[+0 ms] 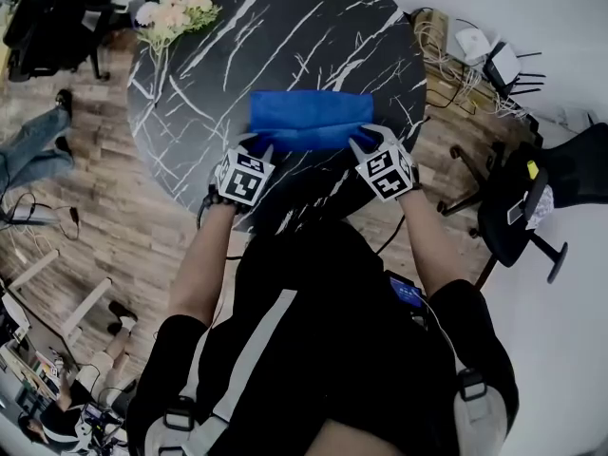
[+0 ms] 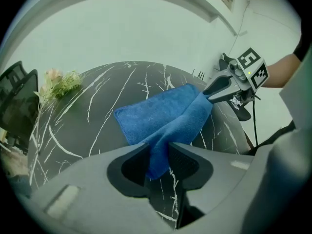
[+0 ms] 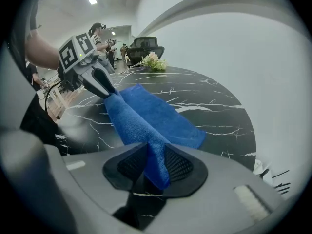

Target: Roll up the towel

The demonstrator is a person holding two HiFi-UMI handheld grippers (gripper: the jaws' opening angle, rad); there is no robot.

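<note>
A blue towel (image 1: 310, 120) lies on the round black marble table (image 1: 237, 46), its near edge lifted and folded over. My left gripper (image 1: 257, 149) is shut on the towel's near left corner, which shows pinched between the jaws in the left gripper view (image 2: 158, 156). My right gripper (image 1: 366, 146) is shut on the near right corner, gripped between its pads in the right gripper view (image 3: 155, 162). The raised edge stretches between both grippers above the flat far part of the towel (image 2: 146, 113). Each gripper view shows the other gripper at the far corner.
A bunch of pale flowers (image 1: 174, 14) lies at the table's far left. A black office chair (image 1: 532, 198) stands to the right, cables and boxes (image 1: 465, 55) on the floor behind it. Another chair (image 1: 47, 17) is far left.
</note>
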